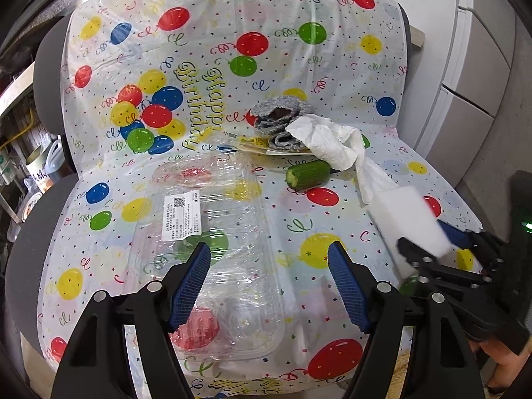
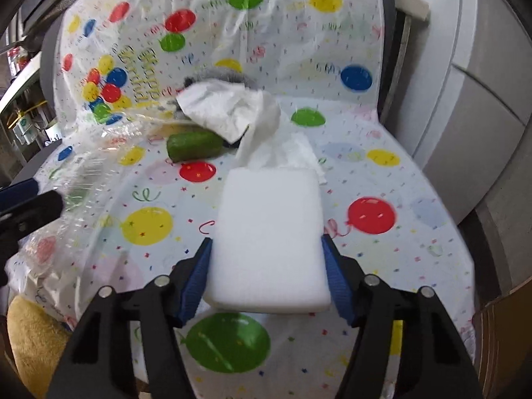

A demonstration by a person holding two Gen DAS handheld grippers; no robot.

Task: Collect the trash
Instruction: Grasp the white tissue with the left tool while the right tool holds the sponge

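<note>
Where a balloon-printed birthday sheet (image 1: 299, 33) drapes the seat and back of a grey chair (image 1: 50, 66), all the trash lies on it. Largest is a clear plastic clamshell container (image 1: 206, 249) with a white label, lying flat on the seat's left side; the left tool (image 1: 269, 282) hovers above it with its blue pads spread, pinching nothing. Next, a crumpled white paper towel (image 1: 332, 143) rests near the seat's back, overlapping a folded grey cloth (image 1: 279, 123) behind it. A white foam sponge block (image 2: 269, 242) sits on the seat's right side, its far edge touching the towel; the right tool (image 2: 267, 276) has both pads pressed against the block's sides, pinching it. Smallest, a green cucumber piece (image 1: 307, 174) lies just in front of the towel, between container and sponge.
</note>
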